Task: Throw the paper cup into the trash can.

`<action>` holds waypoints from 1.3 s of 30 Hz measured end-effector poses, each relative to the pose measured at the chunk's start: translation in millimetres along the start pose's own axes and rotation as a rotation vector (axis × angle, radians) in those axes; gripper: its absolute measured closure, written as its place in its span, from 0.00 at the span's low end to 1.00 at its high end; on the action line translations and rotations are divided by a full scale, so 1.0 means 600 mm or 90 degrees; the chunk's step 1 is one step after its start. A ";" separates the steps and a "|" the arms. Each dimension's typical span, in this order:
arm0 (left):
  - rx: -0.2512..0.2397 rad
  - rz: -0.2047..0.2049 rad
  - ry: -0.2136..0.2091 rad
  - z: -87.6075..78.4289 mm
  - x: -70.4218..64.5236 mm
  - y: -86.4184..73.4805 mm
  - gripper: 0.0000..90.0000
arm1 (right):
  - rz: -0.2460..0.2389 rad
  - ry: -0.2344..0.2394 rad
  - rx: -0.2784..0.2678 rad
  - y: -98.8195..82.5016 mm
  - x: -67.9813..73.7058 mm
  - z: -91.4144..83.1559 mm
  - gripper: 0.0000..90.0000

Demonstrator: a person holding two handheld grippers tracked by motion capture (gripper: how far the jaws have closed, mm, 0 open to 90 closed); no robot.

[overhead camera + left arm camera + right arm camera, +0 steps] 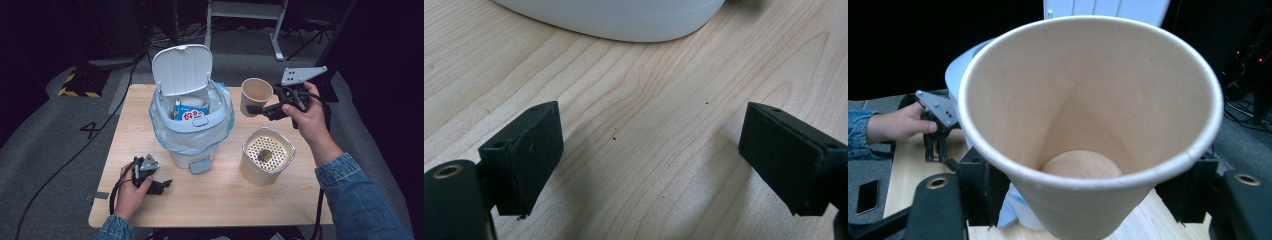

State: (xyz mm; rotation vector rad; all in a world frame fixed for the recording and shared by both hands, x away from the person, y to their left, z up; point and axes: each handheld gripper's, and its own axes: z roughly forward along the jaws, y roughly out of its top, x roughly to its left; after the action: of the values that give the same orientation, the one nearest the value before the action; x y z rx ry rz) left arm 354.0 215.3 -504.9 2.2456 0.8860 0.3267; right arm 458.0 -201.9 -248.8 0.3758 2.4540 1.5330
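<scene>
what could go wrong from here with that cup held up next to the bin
1. The right gripper pinches the thin paper cup by its sides; the soft wall could buckle or slip out.
2. The bin has its lid standing open close beside the cup; a careless swing could knock the lid or miss the opening.
3. The left gripper rests open on the table, not bracing the bin, so a bump could shift it.

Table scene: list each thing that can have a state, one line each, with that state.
Bin lid: flipped up, open.
Trash bin: upright, lined with a bag, holding packaging.
Paper cup: empty, gripped off the table, mouth tipped toward the right gripper's camera.
Right gripper: shut on the paper cup.
Left gripper: open, empty, low over the table.
Round strainer container: upright, scraps on its perforated top.
</scene>
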 end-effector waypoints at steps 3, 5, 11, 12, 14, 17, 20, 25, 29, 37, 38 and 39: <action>0.000 0.000 0.000 0.000 0.000 0.000 0.12 | -0.004 0.002 0.002 0.016 -0.001 0.018 0.35; 0.000 0.001 0.000 0.000 0.000 0.000 0.12 | -0.005 0.003 -0.003 0.027 -0.001 0.029 0.35; 0.000 0.001 0.000 0.000 0.000 0.000 0.12 | -0.007 0.014 -0.012 0.052 0.003 0.068 0.35; 0.000 0.003 0.000 0.000 0.001 0.000 0.12 | -0.007 0.016 -0.013 0.056 0.004 0.075 0.35; 0.000 0.002 -0.001 0.000 0.001 0.001 0.12 | -0.003 0.021 -0.019 0.061 0.006 0.088 0.35; -0.001 0.001 -0.003 0.001 0.001 0.001 0.11 | -0.004 0.026 -0.015 0.066 0.009 0.108 0.35; 0.001 0.003 -0.004 0.002 0.002 0.002 0.11 | -0.007 0.032 -0.007 0.070 0.012 0.129 0.35; 0.002 0.008 -0.002 0.002 0.003 0.002 0.10 | -0.008 0.034 -0.003 0.074 0.017 0.153 0.35; 0.002 0.008 -0.003 0.002 0.003 0.002 0.10 | -0.009 0.031 -0.001 0.074 0.021 0.171 0.34; 0.002 0.008 -0.003 0.002 0.003 0.002 0.10 | -0.002 0.020 0.018 0.066 0.022 0.196 0.34; 0.002 0.008 -0.003 0.002 0.003 0.002 0.10 | -0.001 0.019 0.017 0.065 0.021 0.198 0.34; 0.002 0.008 -0.003 0.002 0.003 0.002 0.10 | 0.001 0.016 0.017 0.064 0.021 0.200 0.34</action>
State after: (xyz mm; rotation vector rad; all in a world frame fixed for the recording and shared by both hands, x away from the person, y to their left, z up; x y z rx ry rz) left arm 356.5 215.2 -504.9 2.2550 0.8706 0.3268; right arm 488.3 -80.3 -266.2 0.3651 2.4966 1.5158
